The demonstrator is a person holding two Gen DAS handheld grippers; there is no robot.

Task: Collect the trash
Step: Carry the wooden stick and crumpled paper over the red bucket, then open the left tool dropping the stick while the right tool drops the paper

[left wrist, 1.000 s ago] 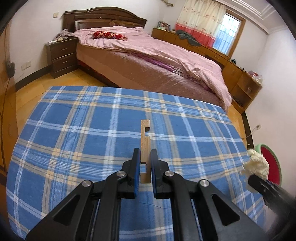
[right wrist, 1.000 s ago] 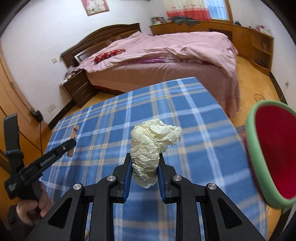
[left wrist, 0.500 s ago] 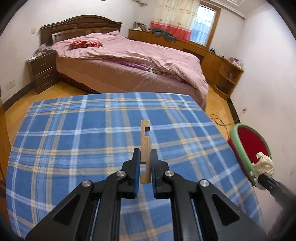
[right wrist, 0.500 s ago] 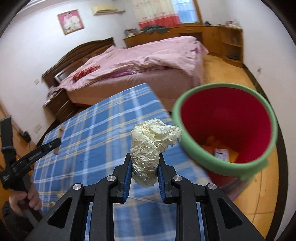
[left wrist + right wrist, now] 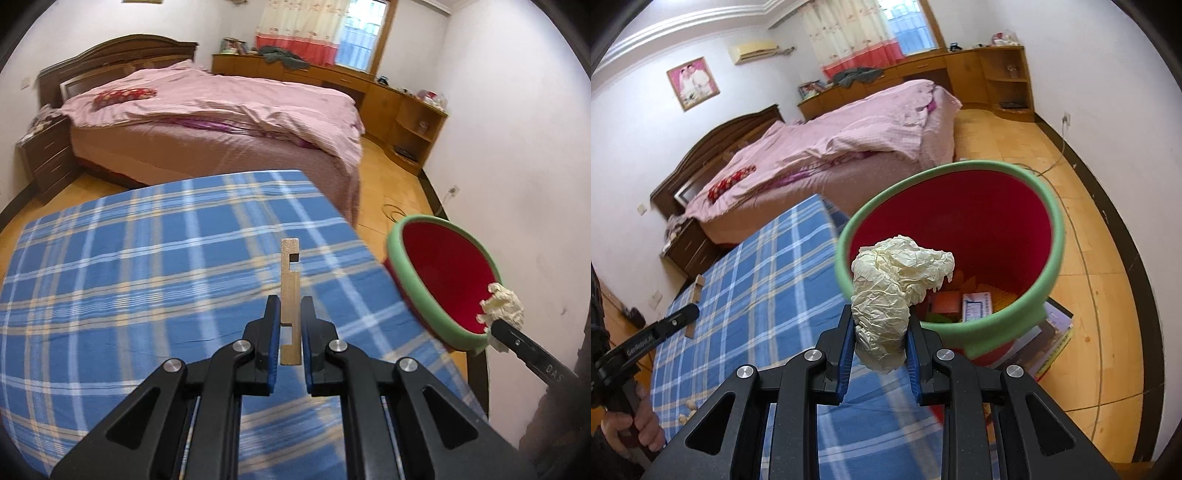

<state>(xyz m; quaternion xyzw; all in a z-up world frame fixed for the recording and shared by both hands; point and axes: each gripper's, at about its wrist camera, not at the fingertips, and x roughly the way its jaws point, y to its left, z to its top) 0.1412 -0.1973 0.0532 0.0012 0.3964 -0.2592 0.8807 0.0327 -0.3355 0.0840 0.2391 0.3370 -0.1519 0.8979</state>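
Note:
My left gripper [image 5: 290, 308] is shut on a flat notched wooden strip [image 5: 290, 280] that sticks up over the blue plaid tablecloth [image 5: 147, 266]. My right gripper [image 5: 880, 315] is shut on a crumpled cream paper ball [image 5: 890, 288], held just before the near rim of a red bin with a green rim [image 5: 960, 251]. Boxes and scraps lie at the bin's bottom. In the left wrist view the bin [image 5: 443, 284] stands off the table's right edge, with the paper ball [image 5: 502, 304] over its near rim. The right wrist view shows the left gripper and its strip [image 5: 694, 299] at far left.
A bed [image 5: 221, 122] with a pink cover stands beyond the table, a dark nightstand [image 5: 48, 158] to its left. Wooden cabinets [image 5: 406, 107] run under the window. A cable [image 5: 1082, 258] trails over the wooden floor by the bin. Flat papers [image 5: 1052, 339] lie under the bin.
Both grippers have swung right, toward the bin. The bin has come from the right edge to the middle of the right wrist view, and the paper ball now hangs at its rim.

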